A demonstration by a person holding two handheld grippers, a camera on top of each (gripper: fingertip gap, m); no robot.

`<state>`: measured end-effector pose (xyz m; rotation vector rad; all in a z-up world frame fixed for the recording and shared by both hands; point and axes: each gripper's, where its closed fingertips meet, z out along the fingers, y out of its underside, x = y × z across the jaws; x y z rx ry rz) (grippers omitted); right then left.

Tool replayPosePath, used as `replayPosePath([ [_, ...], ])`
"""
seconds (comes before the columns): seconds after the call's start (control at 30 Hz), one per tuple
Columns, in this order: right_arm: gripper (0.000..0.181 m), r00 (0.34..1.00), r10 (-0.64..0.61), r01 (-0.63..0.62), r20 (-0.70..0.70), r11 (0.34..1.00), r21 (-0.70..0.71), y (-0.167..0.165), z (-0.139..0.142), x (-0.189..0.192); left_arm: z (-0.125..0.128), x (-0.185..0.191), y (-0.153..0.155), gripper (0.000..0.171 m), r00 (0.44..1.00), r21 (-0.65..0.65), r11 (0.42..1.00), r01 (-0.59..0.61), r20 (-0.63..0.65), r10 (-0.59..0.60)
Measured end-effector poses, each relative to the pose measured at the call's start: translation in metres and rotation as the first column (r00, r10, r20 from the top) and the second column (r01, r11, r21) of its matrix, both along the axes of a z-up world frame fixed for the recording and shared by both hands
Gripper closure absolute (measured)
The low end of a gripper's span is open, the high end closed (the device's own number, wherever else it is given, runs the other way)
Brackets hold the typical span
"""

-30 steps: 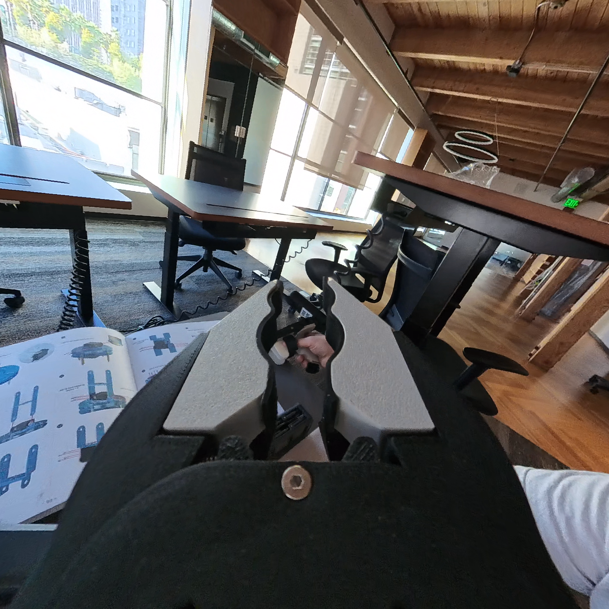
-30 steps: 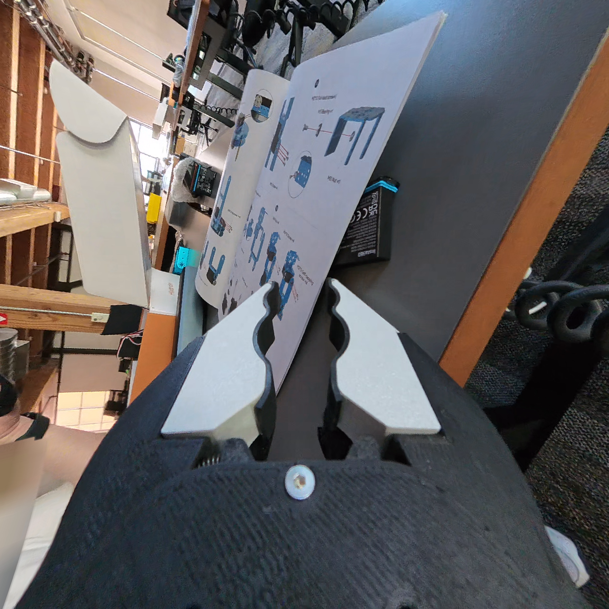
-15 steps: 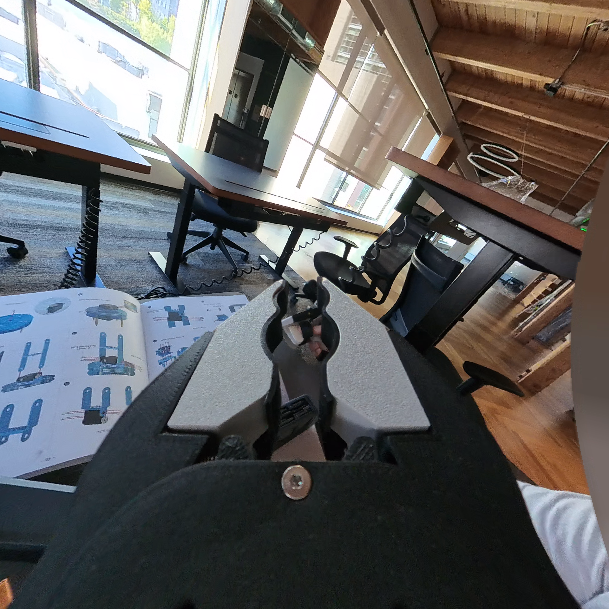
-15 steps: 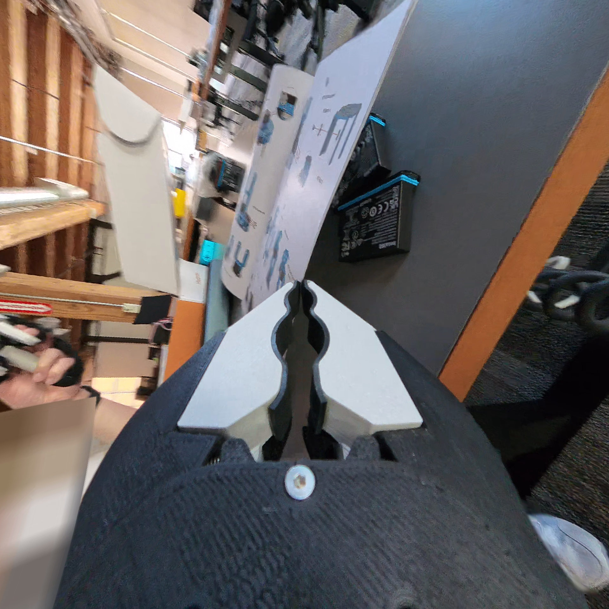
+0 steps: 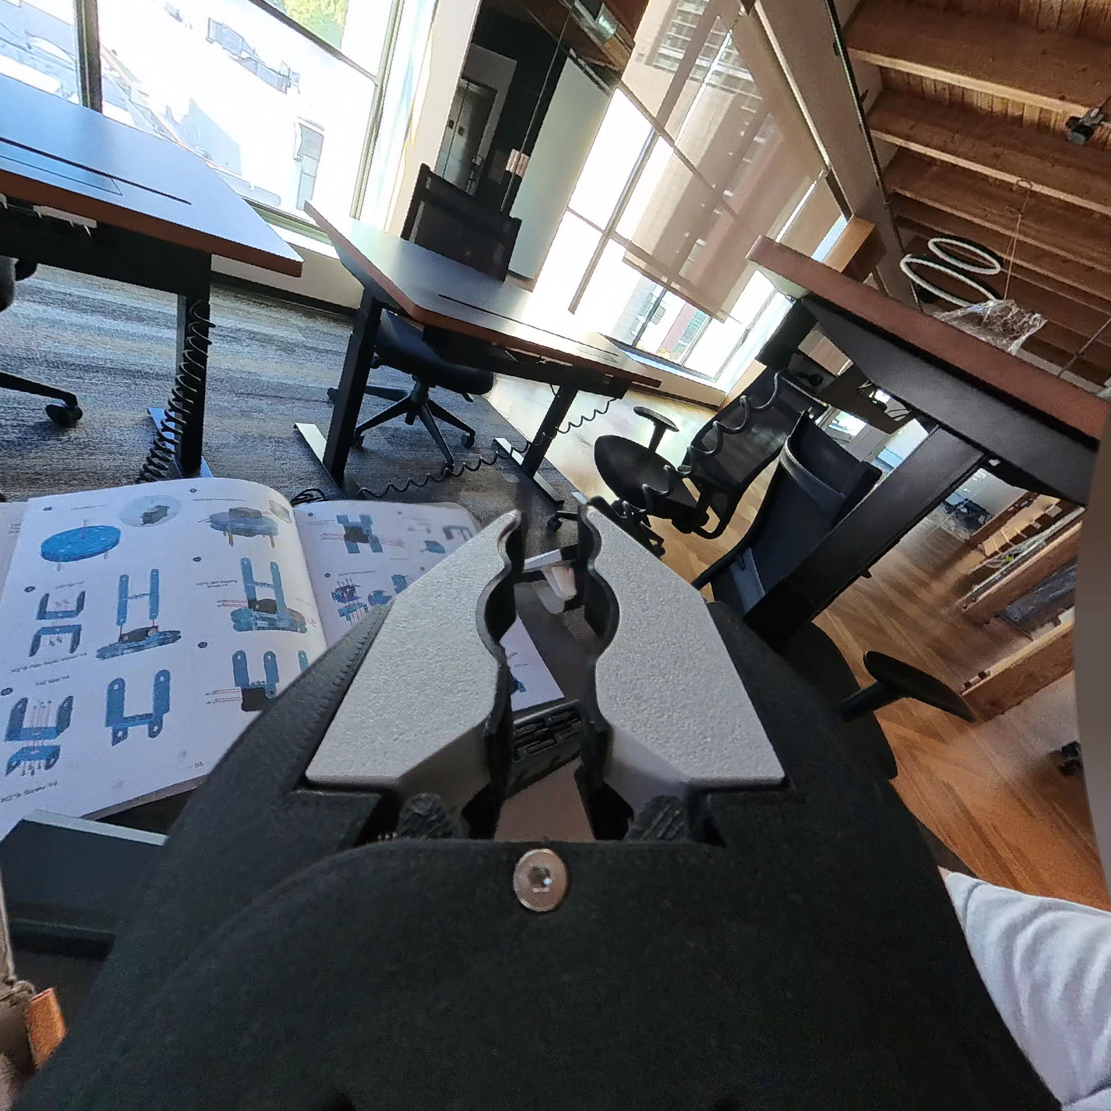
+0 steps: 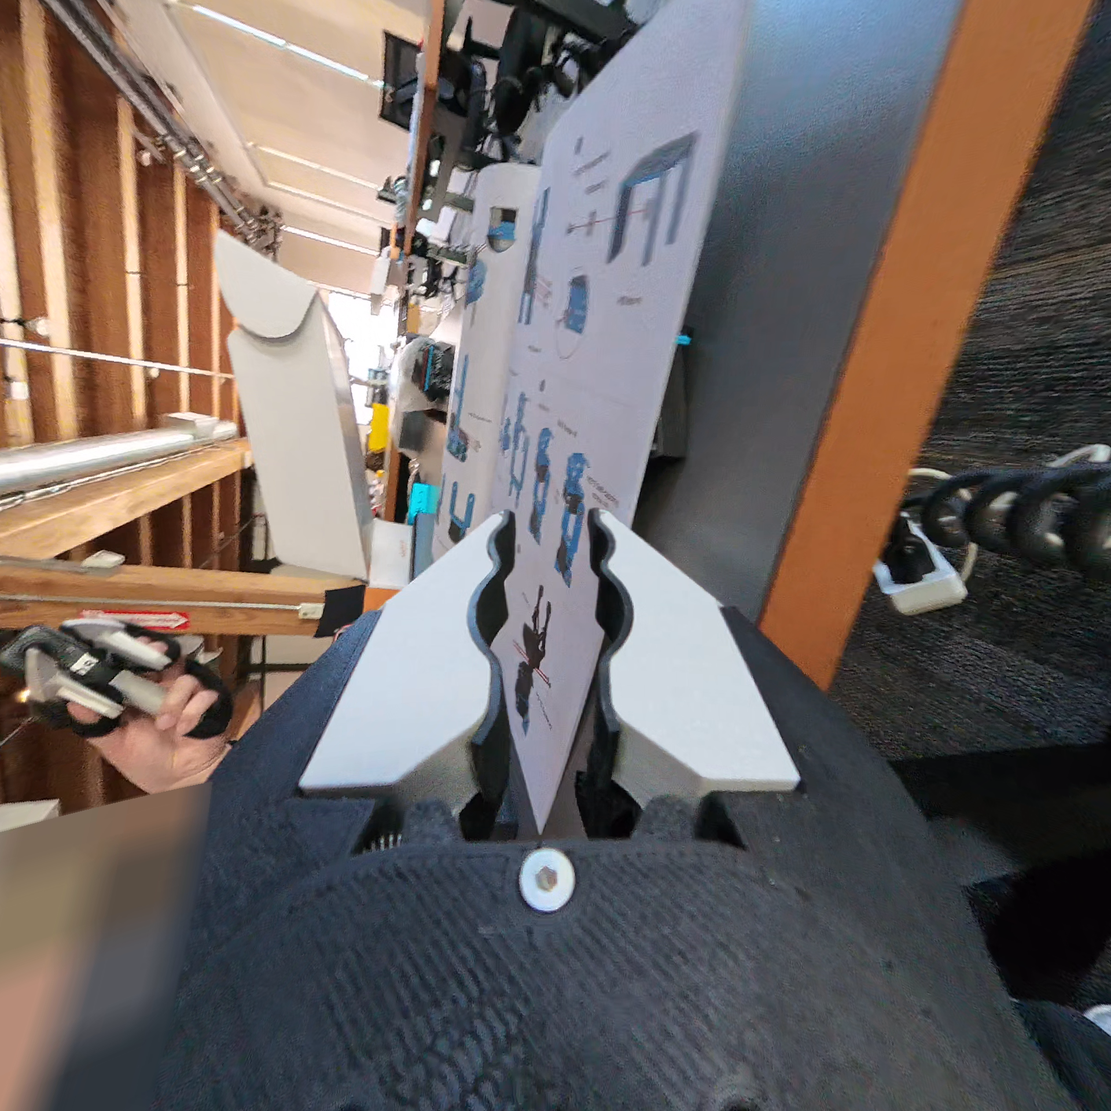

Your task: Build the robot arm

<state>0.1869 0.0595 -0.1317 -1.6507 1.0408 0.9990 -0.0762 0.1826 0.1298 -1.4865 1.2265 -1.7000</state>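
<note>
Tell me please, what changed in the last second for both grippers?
The right gripper shut briefly, then reopened, and now a page corner of the open booklet lies between its fingers. The left gripper stayed open and empty, beside the booklet.

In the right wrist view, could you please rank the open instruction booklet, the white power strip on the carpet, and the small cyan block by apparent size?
1. Open instruction booklet, largest, though it lies closest to the camera.
2. White power strip.
3. Cyan block, smallest; it sits farther off, so true size is unsure.
</note>
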Motion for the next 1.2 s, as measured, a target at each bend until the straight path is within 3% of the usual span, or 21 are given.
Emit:
replayPosePath([
  [0.1, 0.170, 0.997, 0.072, -0.073, -0.021, 0.995, -0.070, 0.007, -0.012, -0.009, -0.003, 0.002, -0.002, 0.157, 1.000, 0.004, 1.000, 0.006, -0.011, -0.006],
  [0.23, 0.169, 0.996, 0.055, -0.057, 0.075, 0.998, 0.023, 0.009, 0.011, -0.001, -0.003, 0.002, -0.003, 0.156, 1.000, 0.013, 1.000, 0.007, -0.012, -0.007],
  [0.37, 0.139, 0.963, -0.004, 0.057, 0.270, 0.980, -0.191, -0.008, -0.011, 0.025, -0.004, 0.004, -0.006, 0.156, 1.000, 0.019, 1.000, 0.010, -0.016, -0.010],
  [0.57, 0.149, 0.995, 0.047, -0.038, 0.085, 0.993, -0.112, 0.006, -0.012, 0.003, -0.004, 0.004, -0.009, 0.156, 1.000, 0.028, 0.999, 0.017, -0.020, -0.016],
  [0.67, 0.165, 0.999, 0.046, -0.047, -0.012, 0.997, -0.056, 0.007, -0.014, 0.002, -0.004, 0.004, -0.010, 0.156, 1.000, 0.028, 0.999, 0.018, -0.020, -0.017],
  [0.77, 0.161, 0.996, 0.051, -0.050, -0.068, 0.998, 0.026, 0.007, -0.006, 0.001, -0.006, 0.005, -0.010, 0.156, 1.000, 0.031, 0.999, 0.019, -0.025, -0.018],
  [0.87, 0.158, 0.997, 0.070, -0.070, -0.031, 0.998, 0.009, 0.012, -0.006, -0.002, -0.008, 0.007, -0.011, 0.156, 0.999, 0.031, 0.999, 0.024, -0.031, -0.023],
  [0.93, 0.167, 0.996, 0.083, -0.083, 0.008, 0.996, -0.017, 0.015, -0.008, -0.004, -0.010, 0.008, -0.012, 0.156, 0.999, 0.032, 0.999, 0.025, -0.037, -0.024],
  [1.13, 0.161, 0.998, 0.065, -0.065, 0.003, 0.998, -0.015, 0.018, -0.007, -0.002, -0.012, 0.010, -0.011, 0.156, 0.999, 0.032, 0.999, 0.026, -0.041, -0.025],
  [1.2, 0.179, 0.999, 0.050, -0.049, 0.008, 0.998, -0.036, 0.017, -0.010, 0.001, -0.013, 0.010, -0.011, 0.156, 0.999, 0.033, 0.999, 0.025, -0.043, -0.024],
])
